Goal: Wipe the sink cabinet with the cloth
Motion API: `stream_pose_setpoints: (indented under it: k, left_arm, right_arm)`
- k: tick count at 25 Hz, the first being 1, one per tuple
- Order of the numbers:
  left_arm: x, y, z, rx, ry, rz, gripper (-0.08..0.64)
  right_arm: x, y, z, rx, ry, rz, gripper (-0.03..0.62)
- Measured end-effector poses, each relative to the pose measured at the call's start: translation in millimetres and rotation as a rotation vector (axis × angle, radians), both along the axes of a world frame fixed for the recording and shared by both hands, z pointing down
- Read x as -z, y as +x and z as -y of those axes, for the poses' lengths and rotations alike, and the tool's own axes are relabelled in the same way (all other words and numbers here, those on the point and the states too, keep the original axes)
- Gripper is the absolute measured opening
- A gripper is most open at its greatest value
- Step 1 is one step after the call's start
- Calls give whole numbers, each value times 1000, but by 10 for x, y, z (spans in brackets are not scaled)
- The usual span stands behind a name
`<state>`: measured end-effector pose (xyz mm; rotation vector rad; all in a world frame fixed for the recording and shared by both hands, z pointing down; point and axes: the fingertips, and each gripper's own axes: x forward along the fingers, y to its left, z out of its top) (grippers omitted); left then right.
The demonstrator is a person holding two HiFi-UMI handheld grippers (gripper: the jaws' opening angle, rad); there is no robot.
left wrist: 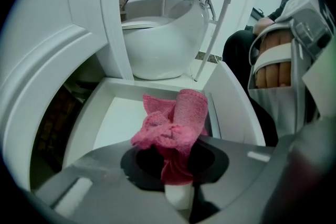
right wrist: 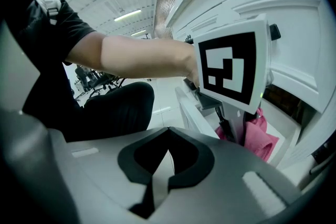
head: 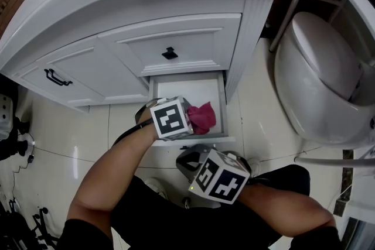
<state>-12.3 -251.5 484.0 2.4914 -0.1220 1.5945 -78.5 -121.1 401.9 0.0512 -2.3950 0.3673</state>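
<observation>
The white sink cabinet point(head: 176, 38) stands ahead with its bottom drawer point(head: 186, 89) pulled out. My left gripper point(head: 186, 118) hangs over the drawer's front, shut on a crumpled pink cloth point(head: 202, 116). In the left gripper view the cloth point(left wrist: 178, 118) bulges out from between the jaws of the left gripper point(left wrist: 176, 157), above the drawer's white floor point(left wrist: 118, 118). My right gripper point(head: 190, 158) is lower, just in front of the drawer, and holds nothing. In the right gripper view the right gripper point(right wrist: 168, 130) has its tips touching; the cloth point(right wrist: 260, 136) shows below the left gripper's marker cube point(right wrist: 231, 68).
A white toilet point(head: 319, 79) stands close on the right of the cabinet. Above the open drawer is a shut drawer with a black knob point(head: 169, 54). A cabinet door with a black handle point(head: 57, 77) lies to the left. Glossy tile floor point(head: 70, 143) surrounds me.
</observation>
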Motion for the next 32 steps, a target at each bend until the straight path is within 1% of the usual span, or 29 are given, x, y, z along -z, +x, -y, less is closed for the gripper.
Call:
stream_pose_setpoints:
  k: [10, 20, 24, 28, 30, 32]
  left_arm:
    - [-35, -617, 18, 78, 4, 67, 86]
    - [-10, -945, 7, 122, 21, 96, 87]
    - [-13, -1037, 12, 155, 23, 85, 86]
    - [9, -1049, 19, 183, 37, 66, 86]
    - [38, -1035, 17, 214, 45, 44, 86]
    - [104, -1013, 35, 260, 60, 2, 86]
  right_arm:
    - [-75, -1, 13, -5, -6, -21, 6]
    - [-114, -45, -11, -5, -5, -42, 6]
    - [-116, -67, -29, -6, 0, -50, 6]
    - [-100, -82, -54, -13, 7, -51, 6]
    - [-99, -68, -65, -24, 12, -51, 6]
    - [-102, -28, -65, -42, 20, -55, 6]
